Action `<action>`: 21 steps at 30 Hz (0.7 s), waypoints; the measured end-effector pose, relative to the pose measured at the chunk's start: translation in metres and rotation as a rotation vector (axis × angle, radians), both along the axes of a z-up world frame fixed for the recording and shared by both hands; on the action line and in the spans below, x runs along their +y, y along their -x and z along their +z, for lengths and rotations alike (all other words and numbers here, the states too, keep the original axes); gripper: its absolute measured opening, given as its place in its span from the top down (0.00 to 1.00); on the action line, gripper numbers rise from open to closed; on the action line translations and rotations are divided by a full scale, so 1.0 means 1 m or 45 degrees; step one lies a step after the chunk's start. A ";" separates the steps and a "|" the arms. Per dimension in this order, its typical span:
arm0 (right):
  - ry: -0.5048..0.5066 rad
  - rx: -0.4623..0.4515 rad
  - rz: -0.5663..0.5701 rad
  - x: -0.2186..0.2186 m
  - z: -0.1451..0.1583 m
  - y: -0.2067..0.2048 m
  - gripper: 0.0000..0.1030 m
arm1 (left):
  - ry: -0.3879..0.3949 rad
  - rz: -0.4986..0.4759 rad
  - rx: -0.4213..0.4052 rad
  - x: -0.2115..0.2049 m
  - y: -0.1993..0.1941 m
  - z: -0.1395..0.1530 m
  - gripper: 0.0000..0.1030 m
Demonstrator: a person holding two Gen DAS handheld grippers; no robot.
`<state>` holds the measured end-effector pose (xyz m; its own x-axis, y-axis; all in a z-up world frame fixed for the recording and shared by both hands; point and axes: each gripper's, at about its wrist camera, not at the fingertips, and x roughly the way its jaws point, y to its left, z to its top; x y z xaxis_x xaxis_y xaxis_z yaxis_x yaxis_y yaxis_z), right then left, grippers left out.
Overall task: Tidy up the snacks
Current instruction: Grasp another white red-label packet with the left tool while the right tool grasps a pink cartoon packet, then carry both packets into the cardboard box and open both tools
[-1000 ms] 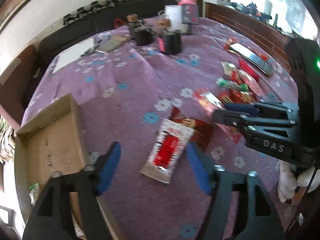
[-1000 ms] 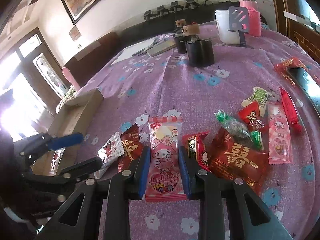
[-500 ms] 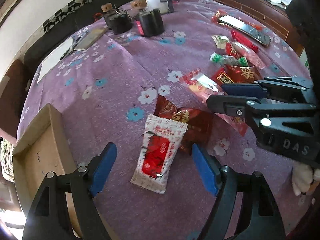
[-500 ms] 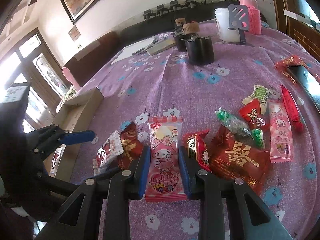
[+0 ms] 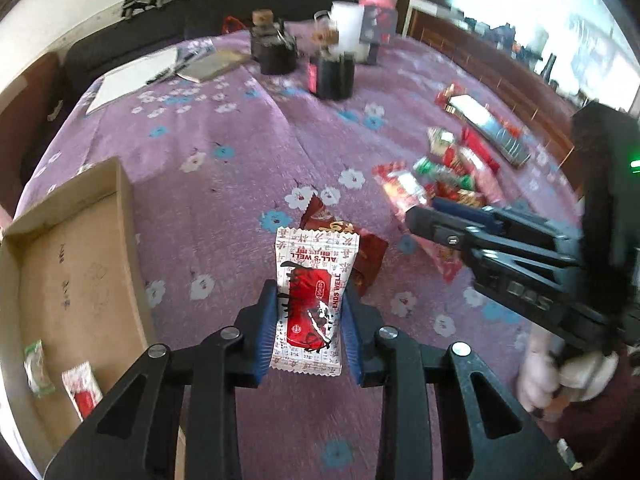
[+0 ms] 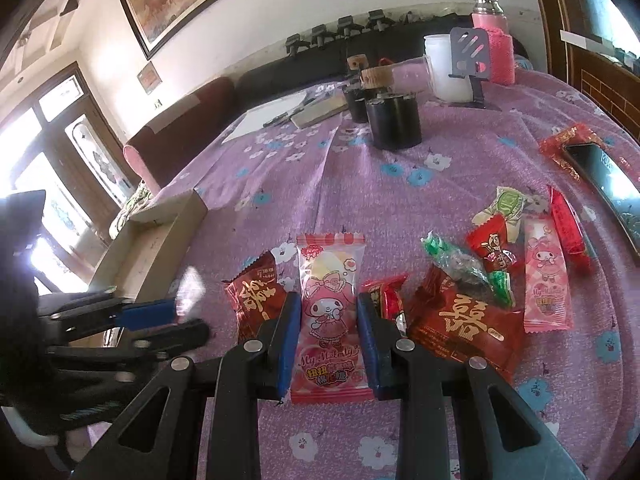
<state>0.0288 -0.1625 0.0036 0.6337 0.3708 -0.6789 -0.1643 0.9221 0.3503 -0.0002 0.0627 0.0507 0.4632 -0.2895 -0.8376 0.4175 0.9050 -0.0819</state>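
Note:
My left gripper [image 5: 308, 312] is shut on a white and red snack packet [image 5: 312, 300] and holds it just above the purple flowered cloth. A cardboard box [image 5: 80, 264] lies to its left with two small snacks [image 5: 82, 392] inside. My right gripper [image 6: 328, 320] is shut on a pink My Melody snack packet [image 6: 328, 308] that lies on the cloth. A dark red packet [image 6: 256, 300] lies left of it. Several more snacks [image 6: 464, 320] lie to its right. The left gripper also shows blurred at the left of the right wrist view [image 6: 152, 316].
Black jars [image 6: 394, 120], a white cup [image 6: 444, 68] and a pink bottle [image 6: 492, 44] stand at the far side of the table. A notebook and papers [image 6: 276, 114] lie beyond. A phone [image 6: 604, 176] lies at the right edge.
My left gripper has closed on the white and red packet and lifted it a little. My right gripper has stayed shut on the pink packet.

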 end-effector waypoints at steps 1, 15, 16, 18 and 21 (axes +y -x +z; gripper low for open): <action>-0.001 -0.002 0.001 0.000 0.000 0.000 0.72 | 0.028 0.014 -0.013 0.006 0.004 0.005 0.73; 0.038 -0.029 -0.007 0.005 0.001 0.002 0.72 | 0.269 0.359 -0.129 0.116 0.064 0.034 0.73; 0.047 -0.031 -0.003 0.007 0.000 0.002 0.72 | 0.270 0.391 -0.134 0.127 0.068 0.032 0.73; 0.056 -0.039 -0.002 0.009 0.000 0.003 0.72 | 0.273 0.436 -0.137 0.143 0.075 0.030 0.73; 0.023 -0.028 0.000 0.010 0.004 0.005 0.72 | 0.261 0.501 -0.140 0.166 0.082 0.026 0.73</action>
